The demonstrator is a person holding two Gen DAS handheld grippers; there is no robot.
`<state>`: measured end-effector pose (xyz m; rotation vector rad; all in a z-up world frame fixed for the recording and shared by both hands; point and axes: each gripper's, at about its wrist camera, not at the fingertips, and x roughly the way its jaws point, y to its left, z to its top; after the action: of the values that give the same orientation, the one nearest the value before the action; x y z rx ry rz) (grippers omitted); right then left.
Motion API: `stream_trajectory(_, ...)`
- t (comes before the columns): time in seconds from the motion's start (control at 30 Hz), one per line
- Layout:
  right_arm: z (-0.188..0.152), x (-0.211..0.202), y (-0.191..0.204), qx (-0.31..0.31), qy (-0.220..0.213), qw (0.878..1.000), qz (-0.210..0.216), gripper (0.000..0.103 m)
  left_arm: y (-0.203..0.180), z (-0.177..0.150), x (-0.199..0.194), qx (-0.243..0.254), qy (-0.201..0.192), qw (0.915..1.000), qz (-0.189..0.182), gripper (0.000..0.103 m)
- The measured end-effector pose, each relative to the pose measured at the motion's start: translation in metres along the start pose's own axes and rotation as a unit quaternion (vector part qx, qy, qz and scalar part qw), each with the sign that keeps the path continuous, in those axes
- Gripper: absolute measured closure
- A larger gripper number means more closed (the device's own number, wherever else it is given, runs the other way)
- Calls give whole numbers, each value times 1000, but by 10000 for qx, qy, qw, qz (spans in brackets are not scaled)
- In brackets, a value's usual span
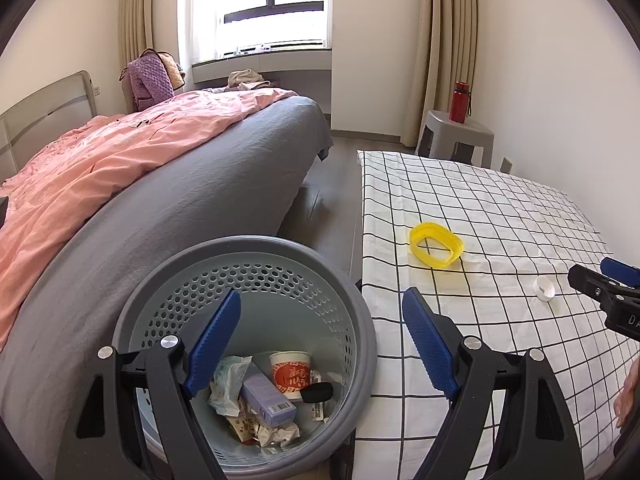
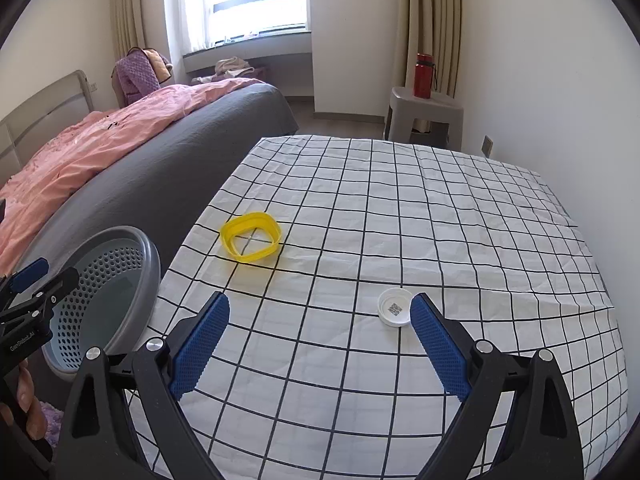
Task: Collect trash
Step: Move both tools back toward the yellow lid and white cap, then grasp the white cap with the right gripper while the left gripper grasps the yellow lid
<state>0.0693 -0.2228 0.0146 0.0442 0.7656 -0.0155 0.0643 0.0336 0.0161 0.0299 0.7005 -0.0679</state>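
- Both fingers of the left gripper (image 1: 322, 336) stand spread wide with nothing between them, hanging above the grey perforated bin (image 1: 362, 320) beside the bed.
- Inside the bin lie crumpled wrappers (image 1: 232, 380), a lilac carton (image 1: 268, 400), a paper cup with red print (image 1: 290, 374) and a small black object (too small to identify).
- Spread just as wide, the right gripper (image 2: 320, 338) holds nothing and hovers over the checked tablecloth (image 2: 460, 220).
- A white bottle cap (image 2: 394, 307) sits open side up on the cloth, just beside the tip of the right-hand finger (image 2: 438, 344); whether the two touch cannot be told.
- A yellow plastic ring (image 2: 251, 241) lies flat on the cloth farther back and to the left, well apart from the cap and nearer the bin.
- On a grey stool (image 2: 426, 110) past the table stands a red bottle (image 2: 423, 76).
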Motion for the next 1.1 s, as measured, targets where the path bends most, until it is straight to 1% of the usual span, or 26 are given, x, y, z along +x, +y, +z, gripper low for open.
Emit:
stream_trajectory(0.23, -3, 14, -24, 97, 143, 9998, -123, 13, -15, -2, 6, 106, 93, 9999, -75, 24)
stream_trajectory(0.37, -2, 34, -45, 233, 301, 9990, -222, 13, -21, -2, 11, 145, 180, 9997, -117, 24)
stream_trajectory(0.5, -4, 63, -62, 313, 602, 9974, -241, 13, -28, -3, 17, 198, 261, 9993, -173, 24)
stream_trajectory(0.63, -6, 91, -70, 341, 877, 9953, -214, 13, -35, -5, 28, 272, 433, 9984, -242, 24)
stream_trajectory(0.73, -6, 105, -72, 356, 998, 9942, -197, 13, -41, -6, 37, 339, 569, 9974, -288, 24)
stream_trajectory(0.87, -8, 119, -71, 262, 1202, 9918, -342, 13, -45, -6, 49, 373, 748, 9959, -340, 24)
stream_trajectory(0.9, -9, 122, -71, 241, 1261, 9911, -355, 15, -46, -6, 53, 366, 804, 9954, -359, 24)
stream_trajectory(0.93, -11, 124, -71, 221, 1307, 9905, -367, 19, -47, -5, 56, 364, 856, 9950, -374, 24)
stream_trajectory(0.97, -11, 126, -71, 202, 1318, 9903, -389, 19, -48, -5, 60, 369, 899, 9946, -372, 24)
stream_trajectory(1.0, -11, 125, -71, 189, 1285, 9908, -389, 24, -49, -5, 62, 375, 937, 9942, -364, 24)
stream_trajectory(1.03, -11, 124, -71, 181, 1273, 9909, -387, 31, -51, -4, 65, 384, 964, 9940, -351, 24)
stream_trajectory(1.07, -10, 124, -71, 181, 1258, 9911, -382, 35, -52, -3, 67, 398, 977, 9939, -334, 24)
stream_trajectory(1.1, -10, 123, -71, 202, 1238, 9914, -381, 44, -54, -2, 70, 416, 989, 9937, -315, 24)
